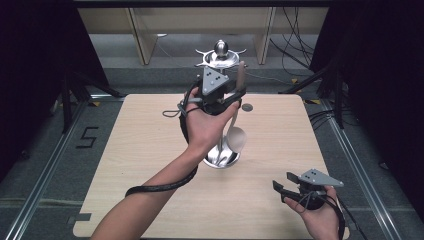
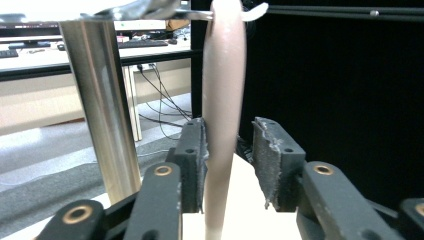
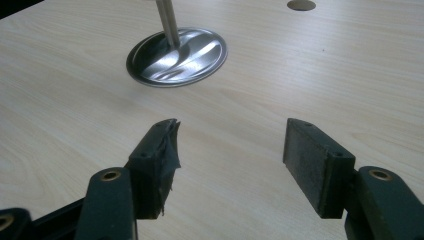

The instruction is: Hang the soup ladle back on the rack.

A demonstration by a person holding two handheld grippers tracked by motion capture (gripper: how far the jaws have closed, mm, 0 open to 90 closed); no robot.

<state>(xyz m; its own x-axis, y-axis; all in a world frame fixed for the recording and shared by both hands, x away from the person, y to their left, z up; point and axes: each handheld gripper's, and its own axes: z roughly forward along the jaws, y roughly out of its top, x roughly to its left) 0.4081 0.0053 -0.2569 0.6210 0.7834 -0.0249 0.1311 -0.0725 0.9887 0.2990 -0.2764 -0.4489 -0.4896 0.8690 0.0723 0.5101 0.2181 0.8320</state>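
Observation:
A polished metal stand (image 1: 222,159) with a round base, a slim pole and hook arms under a ball top (image 1: 221,48) rises mid-table. A long beige spoon (image 1: 236,139) hangs upright beside the pole, its top end at one hook arm. My left gripper (image 1: 240,92) is raised around the spoon's handle. In the left gripper view the handle (image 2: 222,100) touches the left pad (image 2: 192,165), and a small gap stays before the other pad, so it is open. My right gripper (image 1: 282,187) hovers open and holds nothing, low over the table's front right (image 3: 230,150).
The pale wooden table (image 1: 150,165) has a small round dark disc (image 1: 247,107) behind the stand. The stand's base (image 3: 195,55) and pole (image 3: 167,22) lie ahead of the right gripper. Cables and dark stand legs are on the floor beyond the table.

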